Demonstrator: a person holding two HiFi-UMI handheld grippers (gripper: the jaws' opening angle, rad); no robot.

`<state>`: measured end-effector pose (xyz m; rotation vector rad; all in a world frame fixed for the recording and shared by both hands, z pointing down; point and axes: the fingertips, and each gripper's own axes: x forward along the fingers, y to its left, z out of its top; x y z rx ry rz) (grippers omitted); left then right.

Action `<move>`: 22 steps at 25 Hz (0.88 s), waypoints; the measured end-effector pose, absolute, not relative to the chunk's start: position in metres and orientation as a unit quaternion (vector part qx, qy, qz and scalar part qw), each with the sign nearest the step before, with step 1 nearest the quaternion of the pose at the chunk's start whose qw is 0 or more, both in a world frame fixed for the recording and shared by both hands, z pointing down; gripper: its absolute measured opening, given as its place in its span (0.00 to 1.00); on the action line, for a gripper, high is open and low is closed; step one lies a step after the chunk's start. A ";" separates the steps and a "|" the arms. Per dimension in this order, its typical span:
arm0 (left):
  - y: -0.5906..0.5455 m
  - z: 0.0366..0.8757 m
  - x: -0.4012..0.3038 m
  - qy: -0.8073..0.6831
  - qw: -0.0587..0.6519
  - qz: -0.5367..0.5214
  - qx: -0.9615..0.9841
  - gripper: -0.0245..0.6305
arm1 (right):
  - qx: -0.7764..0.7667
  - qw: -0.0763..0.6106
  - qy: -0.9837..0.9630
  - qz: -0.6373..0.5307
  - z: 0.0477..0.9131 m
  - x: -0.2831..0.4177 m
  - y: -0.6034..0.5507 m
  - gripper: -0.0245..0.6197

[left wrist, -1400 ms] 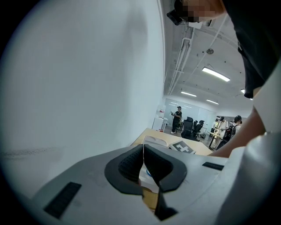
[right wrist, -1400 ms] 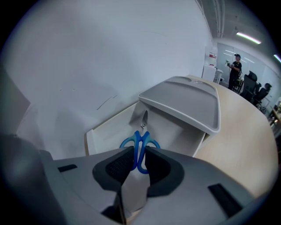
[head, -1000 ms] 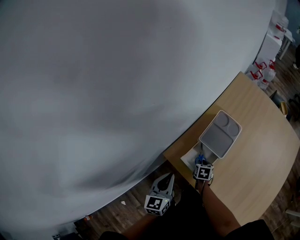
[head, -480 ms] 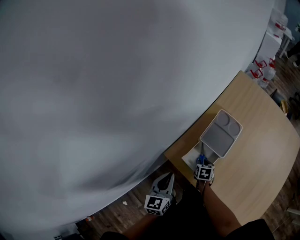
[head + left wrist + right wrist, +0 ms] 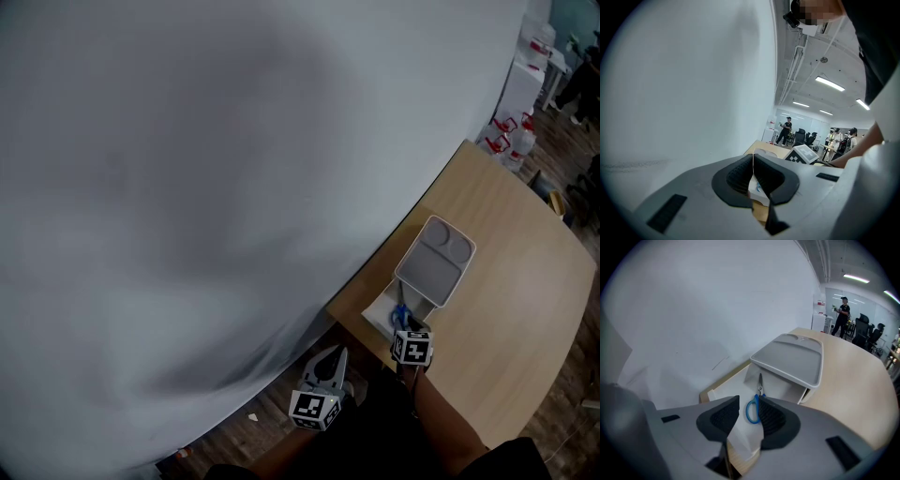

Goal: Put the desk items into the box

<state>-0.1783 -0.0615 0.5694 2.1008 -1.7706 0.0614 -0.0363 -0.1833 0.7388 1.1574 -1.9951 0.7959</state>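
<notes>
A white box (image 5: 380,314) lies open at the table's near corner, and its grey lid (image 5: 433,261) rests tilted on the box's far end. Blue-handled scissors (image 5: 400,316) lie inside the box on its white floor (image 5: 736,390). My right gripper (image 5: 404,330) hovers over the near end of the box. Its jaws are opening, and in the right gripper view the scissors (image 5: 760,383) lie just beyond the right gripper (image 5: 747,401), free of the pads. My left gripper (image 5: 330,358) hangs off the table's edge over the floor, shut and empty.
A large pale grey wall (image 5: 206,187) runs along the table's far edge. The tan tabletop (image 5: 506,281) stretches away to the right. Bottles and white furniture (image 5: 511,141) stand beyond its far end, and people stand far off (image 5: 843,310).
The head view has swung slightly. My right gripper stays over the box's near end with the scissors lying below it. The left gripper has not moved.
</notes>
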 end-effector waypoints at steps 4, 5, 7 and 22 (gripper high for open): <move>-0.051 0.560 -0.172 -0.613 0.190 0.018 0.767 0.06 | 0.466 0.297 -0.774 0.310 0.699 -0.029 -0.165 0.29; -0.048 0.558 -0.171 -0.608 0.192 0.018 0.770 0.06 | 0.471 0.281 -0.774 0.315 0.687 -0.027 -0.159 0.28; -0.042 0.554 -0.172 -0.601 0.200 0.010 0.774 0.06 | 0.481 0.248 -0.778 0.320 0.661 -0.022 -0.146 0.17; -0.030 0.527 -0.080 -0.475 0.259 -0.041 0.840 0.06 | 0.555 0.129 -0.774 0.277 0.537 0.074 -0.033 0.13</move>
